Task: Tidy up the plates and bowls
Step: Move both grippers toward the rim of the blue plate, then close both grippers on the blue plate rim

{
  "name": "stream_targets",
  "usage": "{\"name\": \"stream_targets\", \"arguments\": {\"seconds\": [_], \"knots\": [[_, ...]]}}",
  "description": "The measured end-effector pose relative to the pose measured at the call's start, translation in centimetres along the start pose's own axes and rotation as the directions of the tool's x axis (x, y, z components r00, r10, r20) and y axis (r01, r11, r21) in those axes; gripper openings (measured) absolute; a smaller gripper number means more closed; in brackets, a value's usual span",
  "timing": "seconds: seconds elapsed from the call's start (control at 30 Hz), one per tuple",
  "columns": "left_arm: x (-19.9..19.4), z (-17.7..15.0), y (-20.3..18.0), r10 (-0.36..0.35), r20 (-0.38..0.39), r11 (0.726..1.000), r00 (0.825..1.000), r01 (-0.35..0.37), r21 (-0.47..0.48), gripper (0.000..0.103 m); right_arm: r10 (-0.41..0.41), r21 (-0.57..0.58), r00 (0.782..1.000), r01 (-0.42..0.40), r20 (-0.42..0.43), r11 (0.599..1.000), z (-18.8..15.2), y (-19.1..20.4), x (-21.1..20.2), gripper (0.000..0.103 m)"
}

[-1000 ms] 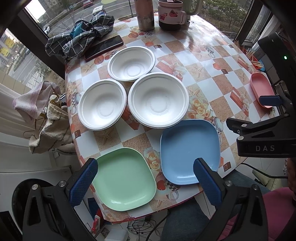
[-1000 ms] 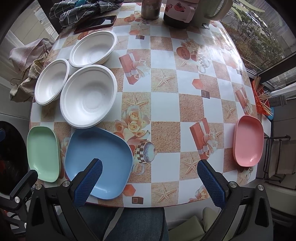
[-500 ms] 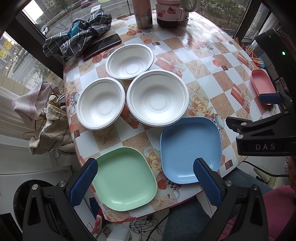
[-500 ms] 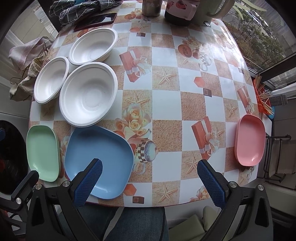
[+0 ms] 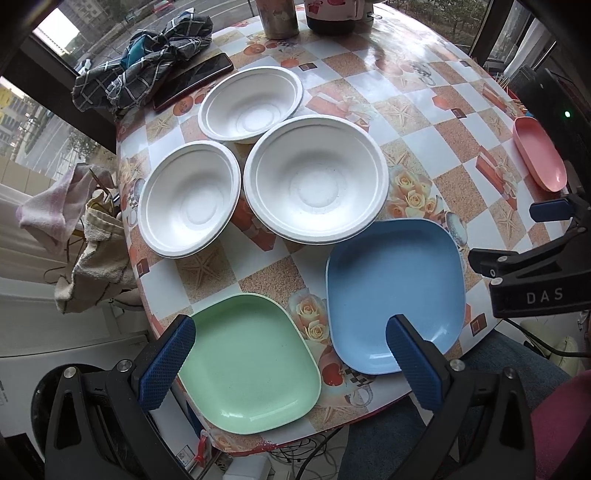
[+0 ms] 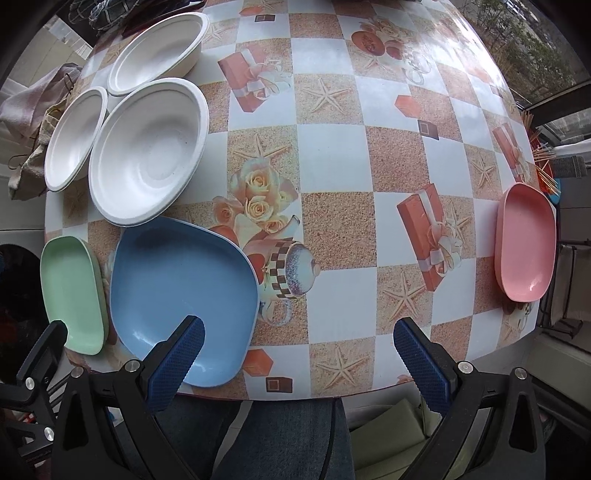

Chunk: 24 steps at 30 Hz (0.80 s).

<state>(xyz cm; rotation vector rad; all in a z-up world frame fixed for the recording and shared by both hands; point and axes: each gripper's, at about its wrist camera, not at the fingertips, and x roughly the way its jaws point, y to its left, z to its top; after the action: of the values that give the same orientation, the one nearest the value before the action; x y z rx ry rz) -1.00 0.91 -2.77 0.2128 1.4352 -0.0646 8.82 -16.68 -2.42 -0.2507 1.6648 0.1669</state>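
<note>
Three white bowls sit at the table's left: a large one (image 5: 316, 177) (image 6: 149, 149), a smaller one (image 5: 190, 199) (image 6: 75, 138) to its left, and one (image 5: 251, 105) (image 6: 159, 53) behind. A green plate (image 5: 251, 369) (image 6: 72, 293) and a blue plate (image 5: 395, 291) (image 6: 181, 295) lie at the near edge. A pink plate (image 5: 539, 153) (image 6: 526, 242) lies at the far right edge. My left gripper (image 5: 291, 363) is open above the green and blue plates. My right gripper (image 6: 299, 363) is open and empty over the table's near edge, right of the blue plate.
A checked cloth (image 5: 144, 62), a dark phone (image 5: 194, 81), a metal cup (image 5: 277, 16) and a jug (image 5: 332, 16) stand at the back. The round table (image 6: 369, 155) has a patterned cover. Towels (image 5: 77, 240) hang left of it. Sticks (image 6: 543, 166) stand at the far right.
Both grippers have moved forward and lower toward the table, so the plates and bowls look larger. Nothing on the table has moved.
</note>
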Motion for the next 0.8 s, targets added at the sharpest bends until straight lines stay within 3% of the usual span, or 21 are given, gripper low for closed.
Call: {"name": "stream_targets", "arguments": {"seconds": [0.47, 0.57, 0.7, 0.8], "knots": [[6.0, 0.9, -1.6, -0.04, -0.117, 0.999, 0.992, 0.038, -0.023, 0.103, -0.069, -0.071, 0.985, 0.059, -0.156, 0.996, -1.6, 0.9, 7.6, 0.103], [6.6, 0.7, -2.2, -0.043, -0.126, 0.999, 0.991, 0.041, -0.025, 0.103, -0.069, -0.071, 0.987, 0.059, -0.145, 0.996, -2.1, 0.5, 7.7, 0.103], [7.2, 0.7, -3.0, -0.062, -0.134, 0.998, 0.989, 0.057, -0.038, 0.103, -0.188, -0.119, 0.979, 0.178, -0.078, 0.977, -2.4, -0.3, 6.9, 0.103], [7.5, 0.9, -3.8, -0.076, -0.135, 0.997, 0.988, 0.071, -0.044, 0.103, -0.203, -0.1, 0.976, 0.195, -0.08, 0.976, -2.7, -1.7, 6.8, 0.103]]}}
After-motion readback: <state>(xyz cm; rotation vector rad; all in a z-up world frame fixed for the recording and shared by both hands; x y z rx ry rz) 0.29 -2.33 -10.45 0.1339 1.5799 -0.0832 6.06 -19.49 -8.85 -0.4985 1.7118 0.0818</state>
